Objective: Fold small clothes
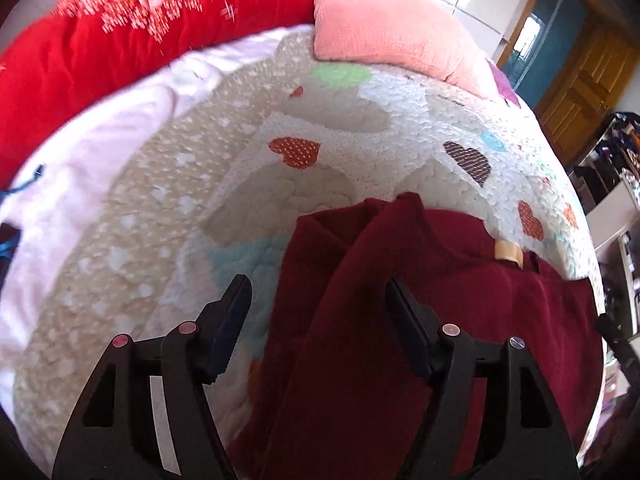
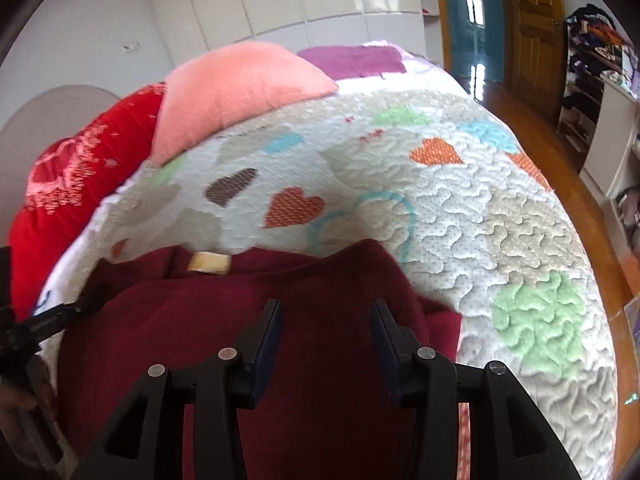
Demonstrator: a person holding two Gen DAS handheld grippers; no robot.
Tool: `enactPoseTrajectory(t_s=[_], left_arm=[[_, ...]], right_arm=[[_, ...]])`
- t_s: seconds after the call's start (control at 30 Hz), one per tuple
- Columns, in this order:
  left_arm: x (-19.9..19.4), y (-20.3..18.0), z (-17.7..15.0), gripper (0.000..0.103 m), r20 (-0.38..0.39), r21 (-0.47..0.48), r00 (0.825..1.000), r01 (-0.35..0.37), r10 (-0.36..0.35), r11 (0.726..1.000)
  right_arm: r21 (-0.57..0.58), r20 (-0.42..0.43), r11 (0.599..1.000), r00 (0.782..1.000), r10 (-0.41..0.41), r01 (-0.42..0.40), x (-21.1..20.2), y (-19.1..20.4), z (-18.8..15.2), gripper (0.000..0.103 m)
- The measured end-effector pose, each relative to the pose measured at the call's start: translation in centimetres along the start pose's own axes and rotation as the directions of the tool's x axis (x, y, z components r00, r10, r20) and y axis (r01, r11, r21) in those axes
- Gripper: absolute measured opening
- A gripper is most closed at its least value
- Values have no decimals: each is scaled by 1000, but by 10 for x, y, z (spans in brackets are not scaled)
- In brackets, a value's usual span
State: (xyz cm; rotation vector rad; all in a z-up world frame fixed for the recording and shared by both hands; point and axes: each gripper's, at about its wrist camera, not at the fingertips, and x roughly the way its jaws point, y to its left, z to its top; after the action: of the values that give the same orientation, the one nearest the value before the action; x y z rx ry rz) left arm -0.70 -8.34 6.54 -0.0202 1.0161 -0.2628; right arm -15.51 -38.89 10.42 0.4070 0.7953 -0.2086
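Maroon garment (image 1: 420, 320) lay on the heart-print quilt (image 1: 360, 128) at six o'clock, both left hand-held gripper (image 1: 318, 292) and right hand-held gripper (image 2: 325, 314) spread wide above it, gripping nothing.

No readable text in either view. Only candidates: the small cream neck tag (image 2: 210, 263) on the dark red garment (image 2: 280, 320), which shows blank in the right wrist view and is just as bare from the left wrist view, tag (image 1: 507, 251) on garment (image 1: 440, 300). There's faint pale lettering on the black arm of the left gripper (image 2: 44, 326) at the left edge of the right wrist view, possibly a brand mark, but too blurred to read. The white marks on the red cushion (image 1: 120, 40) are pattern, not letters.
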Motion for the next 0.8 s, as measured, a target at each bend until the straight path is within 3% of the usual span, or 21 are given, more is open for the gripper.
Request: enactPoseTrajectory(t_s=[0.17,0.37,0.47,0.6,0.8], left_arm=[[-22,-1,-20,71,28,24,1000,-10,10,1000],[-41,-5,-40,71,56,70,998,-39,35,997],[-50,-6,-48,71,74,86,996,-54,47,995],[-59,-3,-55,71,95,81,994,-62,54,995],[-62,2,-66,71,81,75,995,-56,50,996]], right_arm=[[-51,-9,997,999,48,-49,-27,24,-23,50],[-94,-145,994,989,41,-55,8,39,-52,56],[-110,-130,993,991,24,-38,3,44,-53,56],[-65,-127,990,985,115,-124,-10,53,-49,56],[-143,-133,973,977,165,-183,-11,93,-47,56]])
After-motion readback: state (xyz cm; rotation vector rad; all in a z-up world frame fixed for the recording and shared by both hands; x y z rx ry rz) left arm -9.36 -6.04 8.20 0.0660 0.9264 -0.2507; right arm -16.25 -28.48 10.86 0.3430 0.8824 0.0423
